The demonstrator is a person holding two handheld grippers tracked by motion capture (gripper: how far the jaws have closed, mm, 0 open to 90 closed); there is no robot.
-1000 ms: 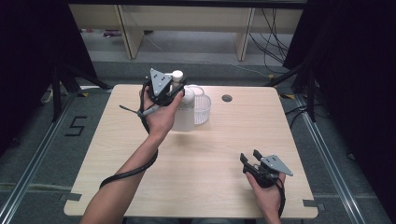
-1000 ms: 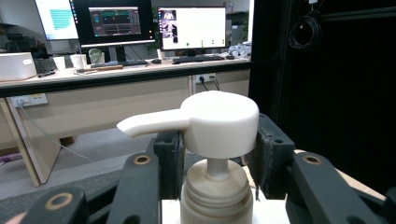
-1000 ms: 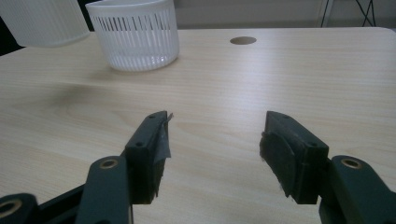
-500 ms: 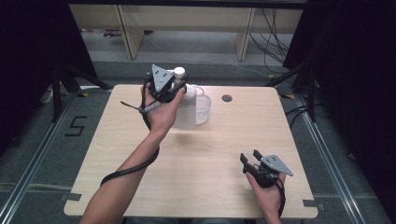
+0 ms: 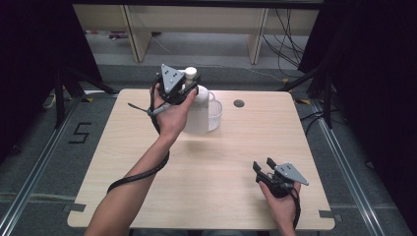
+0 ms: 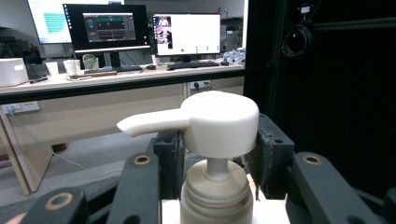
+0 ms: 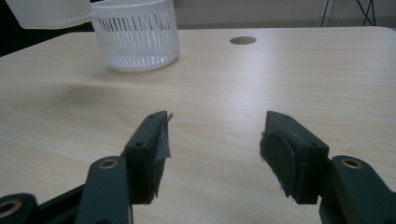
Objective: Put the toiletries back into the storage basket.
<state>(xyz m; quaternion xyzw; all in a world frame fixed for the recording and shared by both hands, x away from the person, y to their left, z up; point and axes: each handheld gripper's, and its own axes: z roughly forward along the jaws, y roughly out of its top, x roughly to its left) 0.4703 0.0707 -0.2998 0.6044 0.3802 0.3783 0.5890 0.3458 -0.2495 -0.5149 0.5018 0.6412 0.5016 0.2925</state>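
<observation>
Gripping pump bottle point(image 5: 195, 105) at neck, left gripper point(image 5: 183, 88) jaws clenched, bottle lifted above far tabletop point(image 5: 206, 167), beside white basket point(image 5: 212, 114). Right gripper point(image 5: 264, 168) near right edge, jaws released, empty.

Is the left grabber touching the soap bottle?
Touching. In the left gripper view, the left gripper's two black jaws press against both sides of the pump bottle's neck, just below the white pump head, with no gap showing.

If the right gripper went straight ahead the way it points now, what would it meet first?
Probably nothing soon: ahead of the right gripper, with its fingers open, lies bare table. The white slatted basket sits left of that line, though depth is uncertain.
</observation>
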